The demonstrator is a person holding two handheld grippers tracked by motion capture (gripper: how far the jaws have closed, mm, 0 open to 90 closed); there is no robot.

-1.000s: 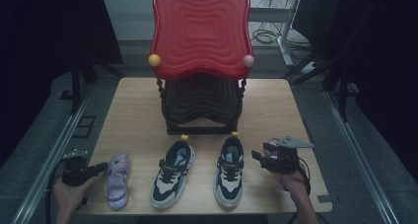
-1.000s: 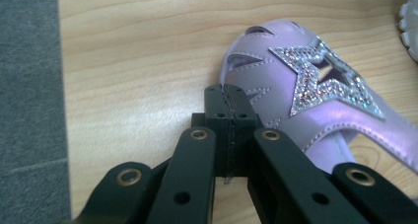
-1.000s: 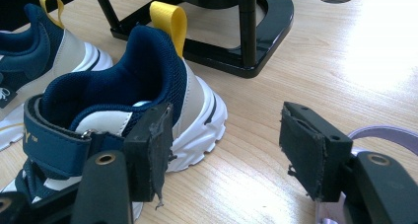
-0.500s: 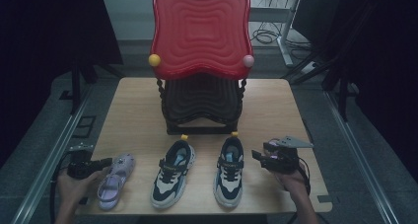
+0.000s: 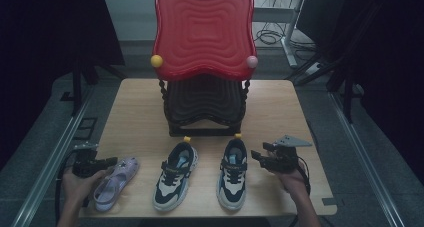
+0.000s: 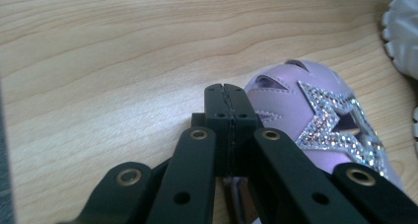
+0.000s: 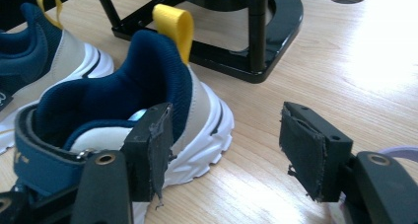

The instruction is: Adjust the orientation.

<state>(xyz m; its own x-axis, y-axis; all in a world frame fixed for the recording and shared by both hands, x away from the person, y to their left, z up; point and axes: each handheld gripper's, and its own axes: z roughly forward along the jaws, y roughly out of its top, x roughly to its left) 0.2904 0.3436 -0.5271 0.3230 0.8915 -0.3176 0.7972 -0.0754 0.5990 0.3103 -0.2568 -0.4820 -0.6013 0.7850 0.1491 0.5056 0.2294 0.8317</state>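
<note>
High view: the left gripper [image 5: 107,162] sits clenched beside the purple sandal [image 5: 116,181]; the right gripper [image 5: 258,156] gapes empty near the sneaker [image 5: 232,173].

My left tool [image 6: 227,116] hides the heel of the lilac star-studded sandal [image 6: 315,120]; the white sneaker sole [image 6: 401,29] is cut off.

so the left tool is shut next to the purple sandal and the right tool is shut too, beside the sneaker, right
Not quite. The left tool is shut next to the purple sandal, as the left gripper view shows. But the right tool is open: the right gripper view shows its jaws standing wide apart with bare table between them, beside the sneaker.
</note>
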